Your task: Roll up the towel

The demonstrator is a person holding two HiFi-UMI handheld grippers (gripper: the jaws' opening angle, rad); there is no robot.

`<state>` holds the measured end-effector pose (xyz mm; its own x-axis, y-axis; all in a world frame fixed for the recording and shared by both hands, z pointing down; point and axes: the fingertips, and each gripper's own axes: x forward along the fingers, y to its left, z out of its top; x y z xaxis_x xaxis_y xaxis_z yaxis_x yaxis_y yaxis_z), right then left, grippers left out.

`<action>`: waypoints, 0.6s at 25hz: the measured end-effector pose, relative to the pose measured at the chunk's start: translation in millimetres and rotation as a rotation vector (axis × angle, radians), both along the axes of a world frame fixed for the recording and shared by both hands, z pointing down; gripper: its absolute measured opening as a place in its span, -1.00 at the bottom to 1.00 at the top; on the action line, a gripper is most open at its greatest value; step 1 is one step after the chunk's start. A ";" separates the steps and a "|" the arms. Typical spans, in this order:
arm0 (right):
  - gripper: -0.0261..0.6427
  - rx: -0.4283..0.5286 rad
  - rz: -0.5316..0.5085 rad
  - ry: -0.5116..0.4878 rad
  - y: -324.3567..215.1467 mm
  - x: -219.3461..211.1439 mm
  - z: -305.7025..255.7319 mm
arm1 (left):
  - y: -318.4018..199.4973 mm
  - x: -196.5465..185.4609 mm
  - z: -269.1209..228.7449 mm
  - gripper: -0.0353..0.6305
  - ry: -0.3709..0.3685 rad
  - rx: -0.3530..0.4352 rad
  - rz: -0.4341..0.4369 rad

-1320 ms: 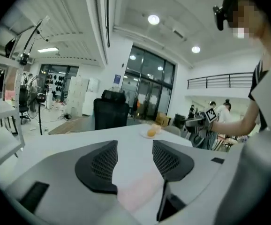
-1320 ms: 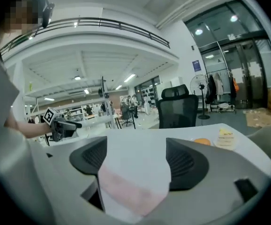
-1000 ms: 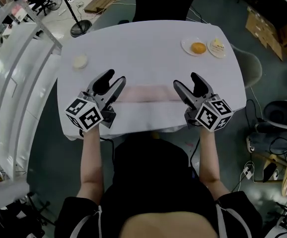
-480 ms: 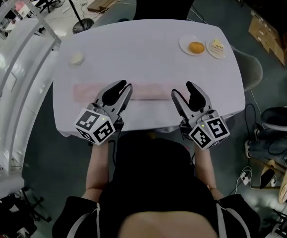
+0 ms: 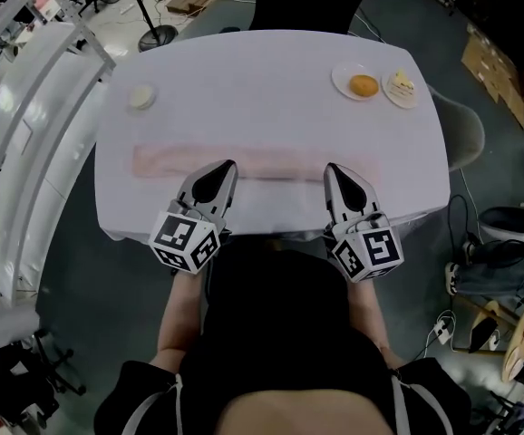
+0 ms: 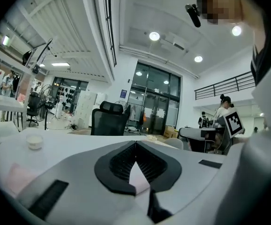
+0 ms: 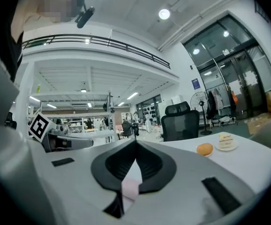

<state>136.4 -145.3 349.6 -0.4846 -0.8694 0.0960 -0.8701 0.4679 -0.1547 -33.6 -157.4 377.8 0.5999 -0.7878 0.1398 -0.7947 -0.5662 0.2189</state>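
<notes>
Clamping the near long edge of the pink towel (image 5: 271,163) in the left claw (image 5: 227,167) and the right claw (image 5: 333,169), each just pinched together, pink cloth caught between the tips. Lies spread as a long flat strip across the white surface (image 5: 262,71), well apart from the bun plate (image 5: 348,78) at the far right.

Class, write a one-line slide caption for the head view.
The left gripper and right gripper have just closed on the near edge of a pink towel on a white table.
</notes>
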 end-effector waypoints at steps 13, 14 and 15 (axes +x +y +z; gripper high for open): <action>-0.91 -0.056 -0.052 0.072 -1.8 -17.3 19.2 | 4.3 -14.6 5.6 -0.88 -0.047 0.008 -0.033; -0.91 -0.058 -0.051 0.072 -2.4 -16.3 20.3 | 5.3 -14.7 6.4 -0.87 -0.045 0.006 -0.035; -0.91 -0.060 -0.049 0.071 -2.9 -15.3 21.3 | 6.1 -15.2 7.3 -0.87 -0.042 0.003 -0.038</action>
